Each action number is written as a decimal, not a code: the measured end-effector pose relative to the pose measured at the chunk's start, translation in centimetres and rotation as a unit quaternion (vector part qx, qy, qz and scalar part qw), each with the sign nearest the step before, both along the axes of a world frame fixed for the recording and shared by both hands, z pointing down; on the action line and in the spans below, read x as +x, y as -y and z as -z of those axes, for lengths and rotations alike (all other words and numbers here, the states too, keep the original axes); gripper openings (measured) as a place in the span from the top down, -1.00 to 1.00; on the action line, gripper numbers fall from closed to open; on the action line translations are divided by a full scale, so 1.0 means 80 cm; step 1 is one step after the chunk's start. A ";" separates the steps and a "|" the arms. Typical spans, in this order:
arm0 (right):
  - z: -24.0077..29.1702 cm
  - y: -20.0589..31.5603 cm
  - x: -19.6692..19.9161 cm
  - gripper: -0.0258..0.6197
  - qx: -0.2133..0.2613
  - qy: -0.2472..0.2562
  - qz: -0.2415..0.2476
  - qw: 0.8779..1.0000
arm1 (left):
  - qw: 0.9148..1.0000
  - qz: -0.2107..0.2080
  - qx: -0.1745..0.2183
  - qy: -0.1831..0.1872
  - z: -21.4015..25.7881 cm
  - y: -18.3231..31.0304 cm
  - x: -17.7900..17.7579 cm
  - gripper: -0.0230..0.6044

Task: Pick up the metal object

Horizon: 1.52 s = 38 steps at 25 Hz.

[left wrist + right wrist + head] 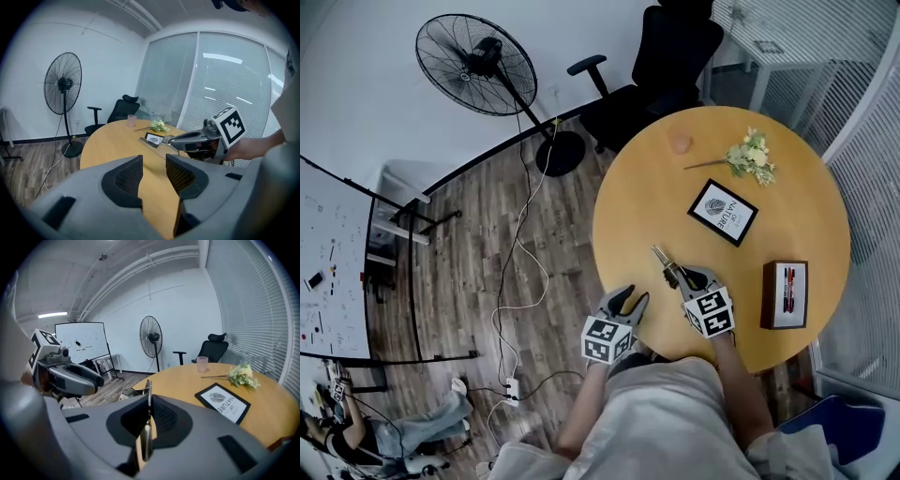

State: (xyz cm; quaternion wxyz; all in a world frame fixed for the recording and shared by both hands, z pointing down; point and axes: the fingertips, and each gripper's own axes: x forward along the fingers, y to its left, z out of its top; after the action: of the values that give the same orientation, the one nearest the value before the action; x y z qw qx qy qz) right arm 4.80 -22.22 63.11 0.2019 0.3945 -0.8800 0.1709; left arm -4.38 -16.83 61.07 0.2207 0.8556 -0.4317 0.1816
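1. Right gripper view: the right tool (148, 401) is seen clamped tight on the thin metal object (146, 439), which is gripped edge-on between its jaws.
2. At its 9 o'clock, the left tool (153, 172) is held with jaws apart and nothing between them.
3. A framed print (723, 212) is seen on the worktop (637, 206) at 1 o'clock.

— What's on the worktop (637, 216)?
— Frame (723, 212) in the middle, flowers (750, 157) behind it, cup (679, 142) left of the flowers, near the far edge. Box (785, 294) at the right edge.
— And nearer?
— The metal object (661, 256) sits in the jaws of the right gripper (678, 277), over the near part. The left gripper (630, 300) is to its left, at the worktop's edge.
— Beyond?
— Chair (661, 66) behind the worktop, fan (476, 65) left of the chair.
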 end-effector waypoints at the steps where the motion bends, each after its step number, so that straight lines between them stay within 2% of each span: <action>1: 0.003 -0.002 0.002 0.92 0.006 0.003 -0.005 1.000 | 1.000 0.000 0.002 0.000 -0.001 0.002 0.001 0.44; 7: 0.022 -0.009 0.003 0.92 0.011 0.037 -0.050 0.998 | 1.000 0.001 0.004 -0.002 0.006 0.009 -0.005 0.45; 14: 0.022 -0.016 -0.002 0.92 -0.004 0.045 -0.069 0.997 | 1.000 0.001 0.012 -0.007 0.019 0.017 -0.017 0.54; 17: 0.016 -0.023 0.001 0.92 -0.005 0.043 -0.069 0.997 | 1.000 0.001 0.020 -0.010 0.019 0.013 -0.015 0.55; 32: 0.000 -0.047 0.003 0.92 -0.014 0.051 -0.065 0.997 | 0.999 0.011 0.045 -0.021 0.027 0.014 -0.016 0.88; 38: 0.007 -0.045 0.003 0.92 -0.005 0.055 -0.069 0.996 | 0.998 0.009 0.045 -0.031 0.033 0.012 -0.016 0.90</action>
State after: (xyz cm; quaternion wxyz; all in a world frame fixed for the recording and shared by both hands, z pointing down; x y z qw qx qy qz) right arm 5.08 -18.64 62.55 0.1429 0.4429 -0.8597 0.2104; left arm -5.66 -17.83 58.47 0.1971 0.8660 -0.4397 0.1337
